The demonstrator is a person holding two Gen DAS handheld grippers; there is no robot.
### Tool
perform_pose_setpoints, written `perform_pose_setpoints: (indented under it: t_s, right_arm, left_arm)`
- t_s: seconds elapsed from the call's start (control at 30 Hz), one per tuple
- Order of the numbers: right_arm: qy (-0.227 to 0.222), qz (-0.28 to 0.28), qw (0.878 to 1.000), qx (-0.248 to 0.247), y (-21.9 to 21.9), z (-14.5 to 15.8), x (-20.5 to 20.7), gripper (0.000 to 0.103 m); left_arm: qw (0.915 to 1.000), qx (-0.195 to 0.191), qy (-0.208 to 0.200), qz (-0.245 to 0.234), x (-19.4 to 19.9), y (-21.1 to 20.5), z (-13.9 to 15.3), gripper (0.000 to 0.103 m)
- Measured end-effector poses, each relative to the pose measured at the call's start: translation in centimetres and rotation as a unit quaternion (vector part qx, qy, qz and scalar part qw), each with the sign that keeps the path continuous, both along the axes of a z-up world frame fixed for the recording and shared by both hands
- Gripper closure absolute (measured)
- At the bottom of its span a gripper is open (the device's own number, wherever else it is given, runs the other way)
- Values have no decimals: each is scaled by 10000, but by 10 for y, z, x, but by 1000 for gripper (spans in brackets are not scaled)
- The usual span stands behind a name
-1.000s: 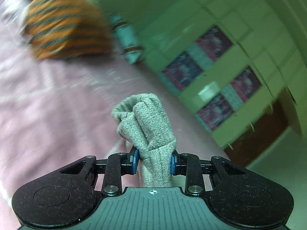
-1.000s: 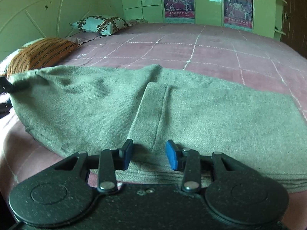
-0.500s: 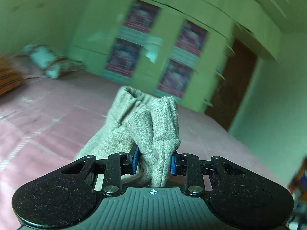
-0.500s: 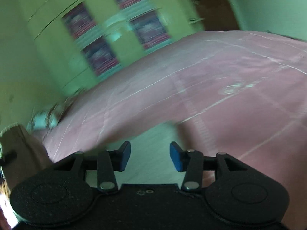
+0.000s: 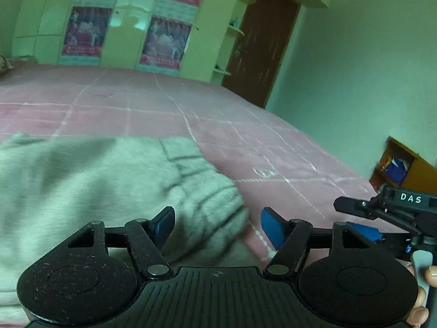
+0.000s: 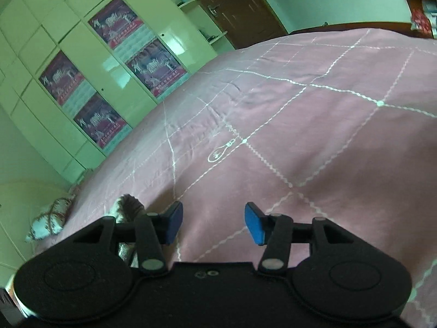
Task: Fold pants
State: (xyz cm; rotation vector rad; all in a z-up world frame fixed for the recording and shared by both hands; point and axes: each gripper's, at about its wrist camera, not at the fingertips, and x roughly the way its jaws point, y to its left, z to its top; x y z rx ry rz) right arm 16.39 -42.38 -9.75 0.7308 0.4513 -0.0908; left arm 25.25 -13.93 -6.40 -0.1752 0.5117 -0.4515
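Observation:
The grey knit pants (image 5: 90, 180) lie bunched and folded on the pink bedspread (image 5: 245, 142), filling the lower left of the left wrist view. My left gripper (image 5: 217, 225) is open, its jaws wide apart just over the pants' right edge, holding nothing. My right gripper (image 6: 213, 224) is open and empty above bare bedspread (image 6: 300, 125); a small part of the pants (image 6: 127, 207) shows at its left. The right gripper also shows at the right edge of the left wrist view (image 5: 382, 213).
A green wardrobe with posters (image 5: 131, 22) stands beyond the bed. A brown door (image 5: 262, 41) is at the back right. An orange shelf (image 5: 404, 166) stands by the bed's right side. A patterned pillow (image 6: 49, 218) lies at far left.
My left gripper has let go of the pants, opened, and laid them folded on the bed. My right gripper has swung to the right, off the pants, staying open.

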Motion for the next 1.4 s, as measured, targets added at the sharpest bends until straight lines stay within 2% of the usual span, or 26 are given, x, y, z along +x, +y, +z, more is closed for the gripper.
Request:
perform_pose_setpoints:
  t_s: [0.13, 0.23, 0.37, 0.47, 0.57, 0.67, 0.73, 0.87, 0.93, 1.07, 1.1, 1.17, 1.2, 1.23, 1.27, 1.3, 1.33, 1.37, 1.4]
  right_arm:
    - [-159, 517, 9979, 349, 16, -1, 6, 59]
    - [-171, 1066, 9914, 740, 34, -3, 19, 56]
    - [65, 1410, 9860, 887, 59, -8, 38, 51]
    - [266, 1479, 9831, 1047, 72, -16, 51, 51]
    - [339, 1486, 9822, 1098, 80, -20, 53, 51]
    - [372, 1480, 9822, 1096, 85, -20, 52, 51]
    - [395, 1462, 9822, 1112, 88, -21, 50, 51]
    - [433, 1364, 9809, 1318, 83, -26, 54, 52]
    - [471, 1317, 9792, 1468, 82, -29, 59, 52]
    - [584, 1354, 9771, 1535, 86, -35, 74, 52]
    - [590, 1335, 9775, 1524, 87, -35, 77, 51]
    - [599, 1258, 9785, 1522, 90, -35, 83, 49]
    - [654, 1205, 9791, 1501, 92, -34, 87, 50]
    - [749, 1187, 9798, 1424, 95, -32, 89, 56]
    - [849, 1195, 9814, 1241, 100, -25, 92, 69]
    - [812, 1278, 9825, 1081, 105, -15, 92, 75]
    - [547, 1443, 9827, 1027, 109, -1, 87, 77]
    - [241, 1585, 9817, 1026, 112, 14, 80, 82]
    - [-94, 1689, 9805, 999, 115, 30, 70, 82]
  left_arm:
    - [9993, -4, -90, 369, -27, 59, 13, 33]
    - [9968, 419, -73, 674, -56, 110, 8, 33]
    - [9899, 813, 286, 1121, -86, 166, -8, 33]
    - [9865, 841, 523, 1303, -99, 191, -19, 33]
    - [9863, 839, 602, 1289, -100, 193, -27, 33]
    - [9859, 922, 562, 1276, -88, 177, -35, 33]
    - [9814, 941, 412, 1624, -68, 176, -39, 33]
    - [9731, 683, 113, 2199, -74, 185, -45, 29]
    - [9744, 589, 306, 2146, -75, 187, -53, 29]
    - [9762, 401, 321, 2109, -69, 189, -51, 29]
    - [9771, 341, 448, 2052, -65, 189, -52, 28]
    - [9772, 269, 578, 2026, -55, 192, -54, 24]
    - [9776, 235, 579, 2010, -50, 192, -55, 24]
    - [9773, 200, 538, 2041, -50, 194, -53, 25]
    - [9742, 76, 337, 2231, -57, 197, -50, 34]
    - [9716, -58, 126, 2364, -65, 199, -48, 43]
    - [9685, -156, -65, 2483, -72, 201, -46, 50]
    - [9656, -225, -169, 2585, -77, 202, -46, 50]
    - [9650, -277, -81, 2608, -76, 203, -48, 50]
